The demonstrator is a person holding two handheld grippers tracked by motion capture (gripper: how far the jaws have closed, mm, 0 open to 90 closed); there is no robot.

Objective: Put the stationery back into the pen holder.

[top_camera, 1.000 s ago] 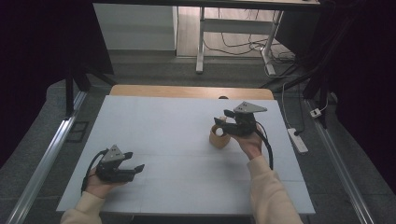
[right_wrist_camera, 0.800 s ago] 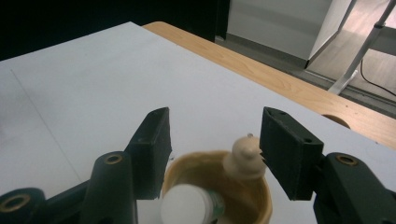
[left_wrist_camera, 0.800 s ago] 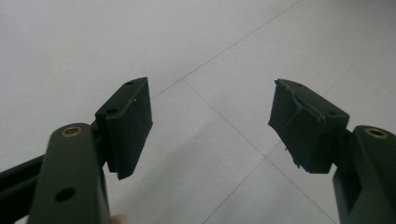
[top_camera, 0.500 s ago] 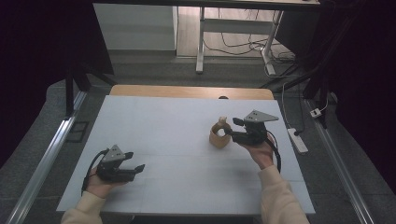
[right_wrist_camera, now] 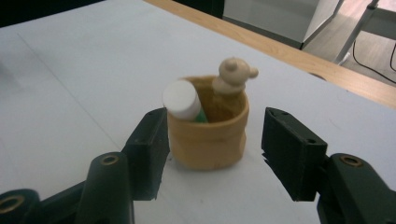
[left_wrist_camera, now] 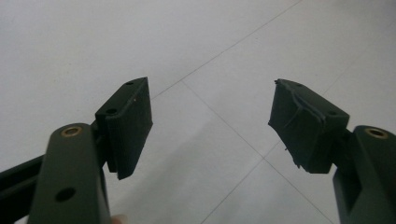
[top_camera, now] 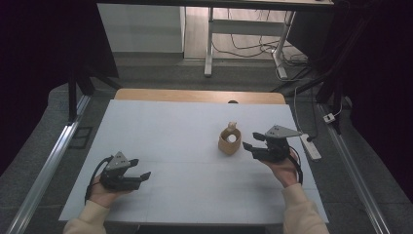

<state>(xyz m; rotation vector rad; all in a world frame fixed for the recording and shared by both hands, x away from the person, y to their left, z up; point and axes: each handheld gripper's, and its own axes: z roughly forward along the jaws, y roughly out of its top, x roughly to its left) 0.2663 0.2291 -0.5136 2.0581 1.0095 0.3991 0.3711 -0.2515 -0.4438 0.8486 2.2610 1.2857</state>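
Note:
A small tan cup (top_camera: pixel 229 141) (right_wrist_camera: pixel 208 135) with a bear figure (right_wrist_camera: pixel 235 73) on its rim stands right of the table's middle. Inside it leans a green tube with a white cap (right_wrist_camera: pixel 181 99). My right gripper (top_camera: pixel 249 146) (right_wrist_camera: pixel 212 156) is open just right of the cup, its jaws level with the cup's sides and a little short of it. My left gripper (top_camera: pixel 142 175) (left_wrist_camera: pixel 210 123) is open near the front left of the table, low over the bare white surface, nothing between its jaws.
The white table top (top_camera: pixel 165 131) has a wooden strip (top_camera: pixel 195 96) along its far edge. A white power strip (top_camera: pixel 310 147) lies off the right edge. Metal rails (top_camera: pixel 44 170) run along both sides; desk legs and cables (top_camera: pixel 243 44) stand beyond.
My right gripper has let go of the cup, which now stands on the table, and has drawn back to the right and down. The left gripper has stayed put.

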